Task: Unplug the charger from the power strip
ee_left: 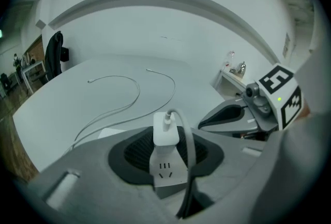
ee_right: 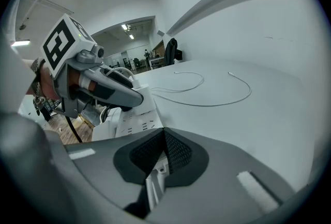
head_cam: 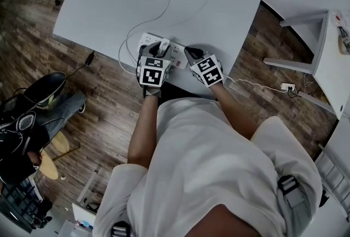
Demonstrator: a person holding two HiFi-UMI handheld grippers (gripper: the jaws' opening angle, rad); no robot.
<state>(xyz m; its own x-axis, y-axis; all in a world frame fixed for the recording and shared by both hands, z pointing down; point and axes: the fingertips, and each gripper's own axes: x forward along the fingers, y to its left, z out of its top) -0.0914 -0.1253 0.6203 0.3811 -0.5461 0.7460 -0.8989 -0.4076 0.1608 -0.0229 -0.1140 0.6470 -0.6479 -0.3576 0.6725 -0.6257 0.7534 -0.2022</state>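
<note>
Inside the left claw, pinched tight, the small white plastic charger is standing straight up on the long white power strip; the right claw is pinching the strip's end.

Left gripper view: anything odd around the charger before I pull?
One thing: the cable arcs off the top of the charger and drops back between the jaws, toward the camera. It could snag on a pull. Nothing else stands out.
</note>
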